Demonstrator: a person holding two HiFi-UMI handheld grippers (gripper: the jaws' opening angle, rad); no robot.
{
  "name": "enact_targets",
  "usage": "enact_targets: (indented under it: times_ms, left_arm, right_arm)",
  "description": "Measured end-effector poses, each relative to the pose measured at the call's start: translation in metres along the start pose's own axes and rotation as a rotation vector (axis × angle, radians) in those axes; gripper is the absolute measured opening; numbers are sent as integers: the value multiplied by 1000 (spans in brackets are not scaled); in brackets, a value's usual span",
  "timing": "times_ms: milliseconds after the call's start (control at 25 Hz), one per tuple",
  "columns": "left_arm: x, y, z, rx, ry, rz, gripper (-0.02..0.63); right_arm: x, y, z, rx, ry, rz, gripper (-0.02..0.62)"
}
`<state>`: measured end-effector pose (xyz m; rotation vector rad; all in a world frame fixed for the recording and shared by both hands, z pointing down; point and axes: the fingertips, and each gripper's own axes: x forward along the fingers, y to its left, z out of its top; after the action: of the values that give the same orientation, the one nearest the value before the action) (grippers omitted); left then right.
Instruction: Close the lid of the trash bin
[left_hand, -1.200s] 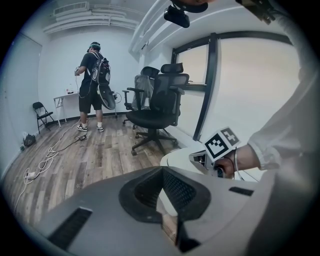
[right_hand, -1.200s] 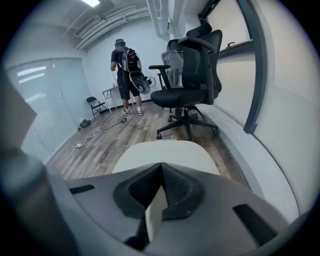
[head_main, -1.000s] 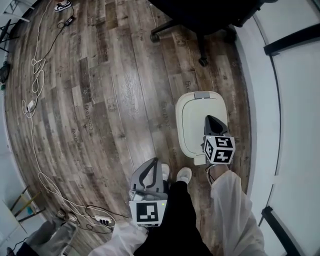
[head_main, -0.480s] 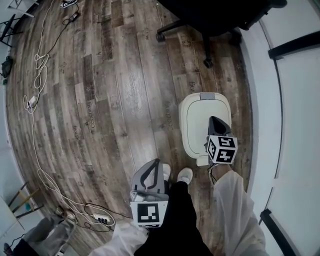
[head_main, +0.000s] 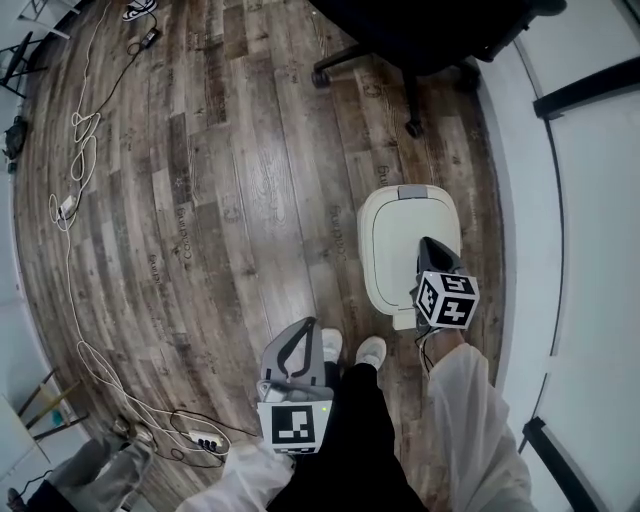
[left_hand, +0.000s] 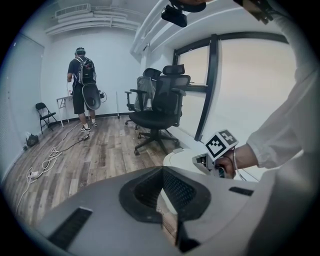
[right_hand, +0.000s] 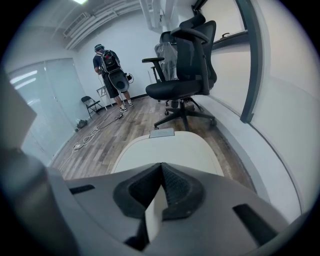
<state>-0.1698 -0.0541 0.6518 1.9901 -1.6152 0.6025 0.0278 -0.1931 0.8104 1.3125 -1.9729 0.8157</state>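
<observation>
The cream trash bin (head_main: 395, 240) stands on the wood floor by the right wall, its lid lying flat on top. A grey tab (head_main: 412, 190) sits at its far edge. My right gripper (head_main: 426, 242) hovers over the near right part of the lid, jaws shut with nothing between them. In the right gripper view the lid (right_hand: 170, 147) fills the space just beyond the right gripper (right_hand: 161, 166). My left gripper (head_main: 304, 326) is held low by my legs, left of the bin, also shut and empty. The left gripper view shows the left gripper (left_hand: 162, 170) and the bin (left_hand: 181, 156) beyond it.
A black office chair (head_main: 410, 40) stands just beyond the bin. The white wall (head_main: 590, 220) runs along the right. Cables (head_main: 75, 200) trail over the floor at the left, with a power strip (head_main: 205, 440) near my feet. Another person (right_hand: 111, 75) stands far across the room.
Almost nothing: the head view has shifted slightly and my right gripper has drifted a little right above the lid. The lid stays flat.
</observation>
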Motion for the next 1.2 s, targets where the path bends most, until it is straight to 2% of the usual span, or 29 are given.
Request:
enact_targets:
  times_ms: [280, 520, 920, 1200]
  left_arm:
    - [-7, -11, -3, 46, -29, -4, 8]
    - [-25, -37, 19, 93, -49, -41, 8]
    - [-80, -70, 93, 167, -69, -61, 8]
    - [-135, -88, 164, 206, -116, -85, 8]
  right_arm:
    - [-35, 4, -12, 26, -12, 6, 23]
    - [-91, 8, -2, 39, -64, 4, 23]
    - [-231, 11, 58, 49, -189, -26, 23]
    - [-342, 36, 110, 76, -269, -12, 23]
